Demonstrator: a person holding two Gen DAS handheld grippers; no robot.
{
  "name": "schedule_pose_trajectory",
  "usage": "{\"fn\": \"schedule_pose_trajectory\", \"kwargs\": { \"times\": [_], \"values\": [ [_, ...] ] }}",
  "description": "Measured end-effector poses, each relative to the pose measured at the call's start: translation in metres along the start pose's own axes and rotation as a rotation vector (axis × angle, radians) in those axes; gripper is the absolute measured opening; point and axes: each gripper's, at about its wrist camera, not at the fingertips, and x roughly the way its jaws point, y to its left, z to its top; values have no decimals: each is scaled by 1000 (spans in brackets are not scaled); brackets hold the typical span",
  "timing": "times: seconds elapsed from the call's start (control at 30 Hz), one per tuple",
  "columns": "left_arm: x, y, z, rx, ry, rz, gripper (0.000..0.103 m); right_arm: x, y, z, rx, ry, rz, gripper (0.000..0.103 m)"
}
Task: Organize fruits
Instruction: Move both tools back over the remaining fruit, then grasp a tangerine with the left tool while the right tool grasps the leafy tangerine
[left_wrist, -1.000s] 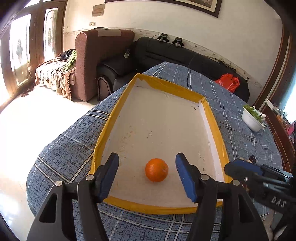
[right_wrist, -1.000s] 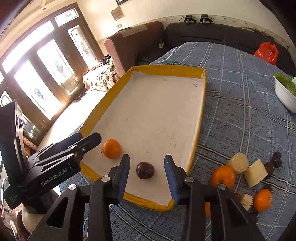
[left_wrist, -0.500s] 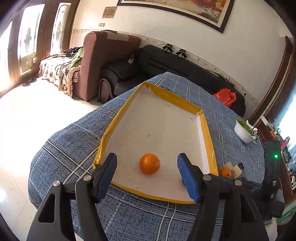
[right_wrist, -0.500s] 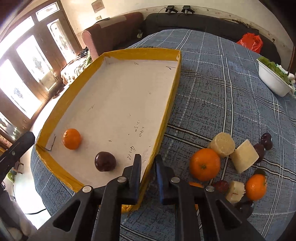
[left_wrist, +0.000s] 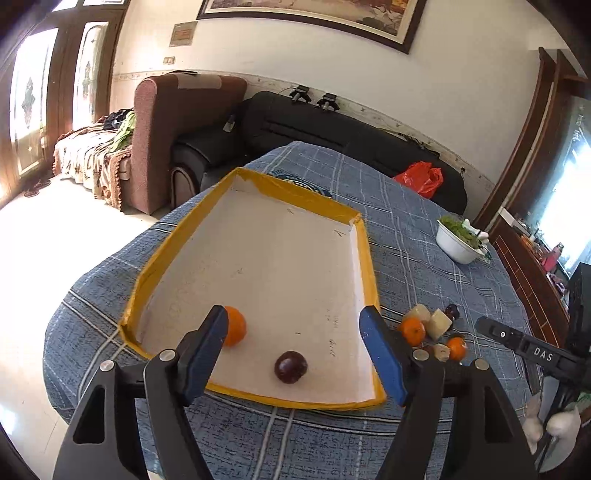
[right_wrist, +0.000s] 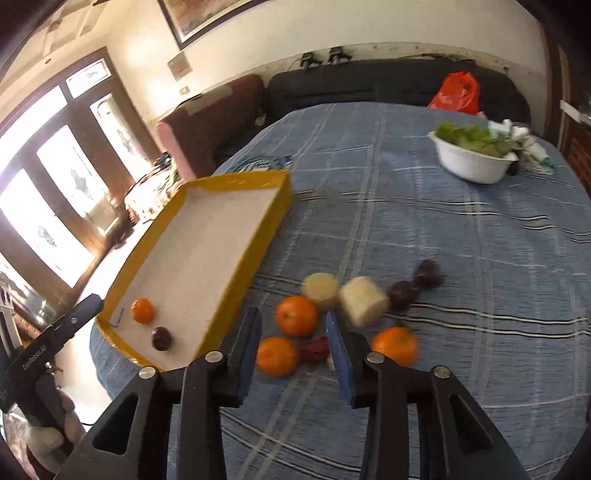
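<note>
Two brand marks on the grippers

In the left wrist view, white letters "DAS" stand on the black body of the right gripper (left_wrist: 532, 350) at the right edge. In the right wrist view, white lettering reading "GenRobot.AI" runs along the black body of the left gripper (right_wrist: 40, 354) at the lower left. Faint pen marks show on the white floor of the tray (left_wrist: 332, 332), too small to read. A plaque (left_wrist: 183, 35) on the wall carries writing that cannot be made out.
</note>
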Motion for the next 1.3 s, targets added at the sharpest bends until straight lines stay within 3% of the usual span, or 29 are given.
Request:
{"fn": "schedule_pose_trajectory", "kwargs": {
  "times": [0.17,0.3,0.5,0.7,0.97,1.3],
  "values": [
    [16,-57,-17,135,50,-100,73,-7,-64,-20,90,25,-61,44],
    [32,-98,-31,218,100,-193,73,2,-78,-38,114,43,-50,44],
    [64,-133,-45,335,155,-234,73,13,-79,-31,117,27,-10,47],
    [101,-146,-44,411,228,-187,72,31,-73,-26,85,53,5,51],
    [120,-155,-58,525,289,-158,46,54,-74,-22,83,87,10,51],
    [128,-165,-63,565,288,-126,46,61,-72,-19,72,82,-1,51]
  ]
}}
